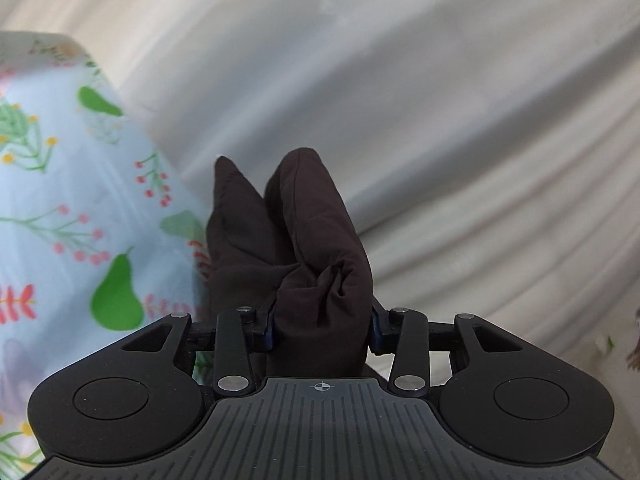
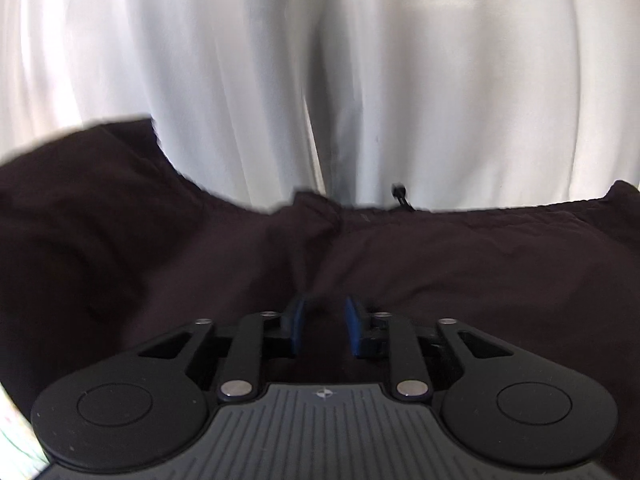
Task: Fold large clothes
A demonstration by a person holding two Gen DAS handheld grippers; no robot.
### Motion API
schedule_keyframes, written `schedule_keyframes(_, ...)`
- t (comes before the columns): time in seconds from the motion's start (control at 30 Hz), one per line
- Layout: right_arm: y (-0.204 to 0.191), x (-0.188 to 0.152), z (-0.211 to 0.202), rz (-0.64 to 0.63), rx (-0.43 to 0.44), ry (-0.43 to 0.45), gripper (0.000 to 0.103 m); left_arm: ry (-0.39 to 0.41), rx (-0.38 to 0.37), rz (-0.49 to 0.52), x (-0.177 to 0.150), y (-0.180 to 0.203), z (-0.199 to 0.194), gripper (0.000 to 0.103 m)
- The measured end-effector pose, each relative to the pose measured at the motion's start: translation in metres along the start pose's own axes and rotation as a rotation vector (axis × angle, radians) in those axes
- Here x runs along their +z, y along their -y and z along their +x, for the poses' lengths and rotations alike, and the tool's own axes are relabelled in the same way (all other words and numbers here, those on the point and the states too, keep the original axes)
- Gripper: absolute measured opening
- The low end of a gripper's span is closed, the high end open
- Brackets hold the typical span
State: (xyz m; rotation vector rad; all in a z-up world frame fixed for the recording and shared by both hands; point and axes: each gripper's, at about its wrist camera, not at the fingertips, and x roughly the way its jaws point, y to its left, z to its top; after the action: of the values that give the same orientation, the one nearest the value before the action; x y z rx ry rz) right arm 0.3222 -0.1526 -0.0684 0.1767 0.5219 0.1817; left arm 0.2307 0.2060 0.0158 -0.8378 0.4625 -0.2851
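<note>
Left claw point(image 1: 322, 326): we see it clamped on a bunched fold of the dark garment point(image 1: 316, 240), centre frame.
Right claw point(image 2: 323, 320): pads pinch the same garment point(image 2: 400, 256), spread across the lower frame.
Beyond: floral sheet point(image 1: 80, 200) left, white curtain point(image 2: 360, 60) above.

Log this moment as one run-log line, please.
left gripper: shut on dark garment | right gripper: pinching same garment | backdrop: white curtain

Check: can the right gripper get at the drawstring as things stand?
Probably not yet. The right gripper looks shut on the dark garment; the drawstring lies ahead at the garment's far edge, uncovered, so it must let go first.
</note>
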Motion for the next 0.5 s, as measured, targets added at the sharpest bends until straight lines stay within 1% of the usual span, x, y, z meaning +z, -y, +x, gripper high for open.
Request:
schedule_keyframes(0.03,-0.001,0.0,-0.001,0.006,0.009,0.009,0.02,-0.003,0.0,0.006,-0.002,0.003,0.003,0.043)
schedule_keyframes(0.07,-0.002,-0.001,0.003,0.006,0.021,-0.007,0.02,-0.004,-0.002,0.007,-0.003,0.004,0.005,0.043)
schedule_keyframes(0.13,-0.003,-0.008,0.017,0.006,0.032,-0.065,0.015,-0.005,-0.007,-0.01,-0.004,0.003,0.006,0.043)
schedule_keyframes(0.17,-0.004,-0.013,0.024,-0.01,0.03,-0.084,0.015,-0.004,-0.007,-0.014,-0.004,0.003,0.006,0.043)
schedule_keyframes(0.23,-0.005,-0.02,0.033,-0.054,0.027,-0.087,0.014,-0.014,-0.007,-0.012,-0.005,0.0,0.007,0.043)
schedule_keyframes(0.3,-0.004,-0.019,0.035,-0.058,0.036,-0.098,0.014,-0.025,-0.013,-0.001,-0.006,-0.001,0.011,0.042)
schedule_keyframes(0.37,0.005,-0.017,0.034,-0.008,0.072,-0.11,0.014,-0.034,-0.032,0.043,-0.009,0.011,0.014,0.042)
schedule_keyframes(0.43,0.019,-0.015,0.035,0.075,0.123,-0.121,0.013,-0.049,-0.058,0.093,-0.013,0.025,0.02,0.042)
schedule_keyframes(0.47,0.027,-0.015,0.035,0.119,0.143,-0.126,0.012,-0.058,-0.073,0.114,-0.016,0.032,0.024,0.042)
schedule_keyframes(0.5,0.033,-0.014,0.038,0.152,0.16,-0.13,0.007,-0.07,-0.086,0.133,-0.02,0.039,0.029,0.042)
